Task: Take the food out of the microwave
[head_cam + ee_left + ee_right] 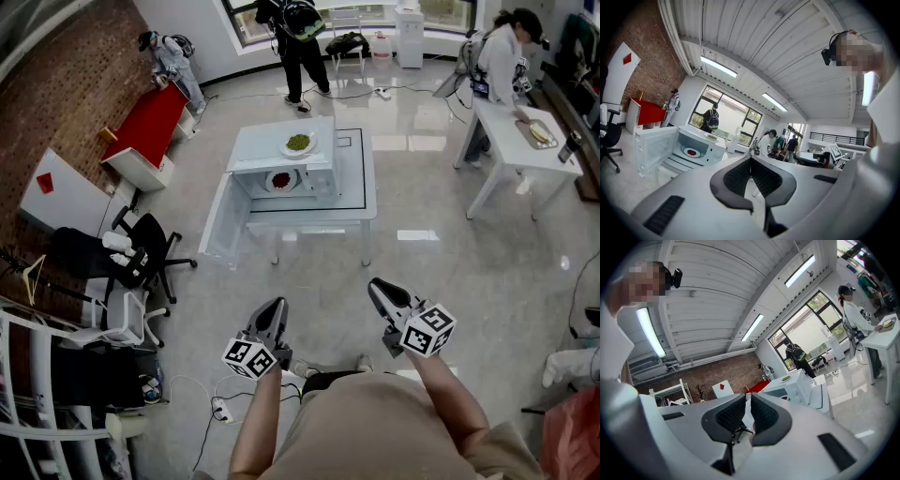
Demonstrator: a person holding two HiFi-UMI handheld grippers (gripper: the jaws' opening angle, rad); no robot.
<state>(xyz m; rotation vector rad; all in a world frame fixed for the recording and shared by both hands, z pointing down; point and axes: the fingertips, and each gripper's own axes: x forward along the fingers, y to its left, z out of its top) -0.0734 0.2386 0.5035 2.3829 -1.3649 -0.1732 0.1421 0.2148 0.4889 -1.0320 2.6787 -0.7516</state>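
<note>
Far over the floor, microwave plate looks stiff, maybe slippery: pinch the rim; left claw pressed together, right claw ajar.

head camera looks steeply down from well back at the open microwave on its counter; both gripper views face it level, from afar, sharing that microwave.

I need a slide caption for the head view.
The left gripper and right gripper face the open microwave, plate of red food inside.
</note>
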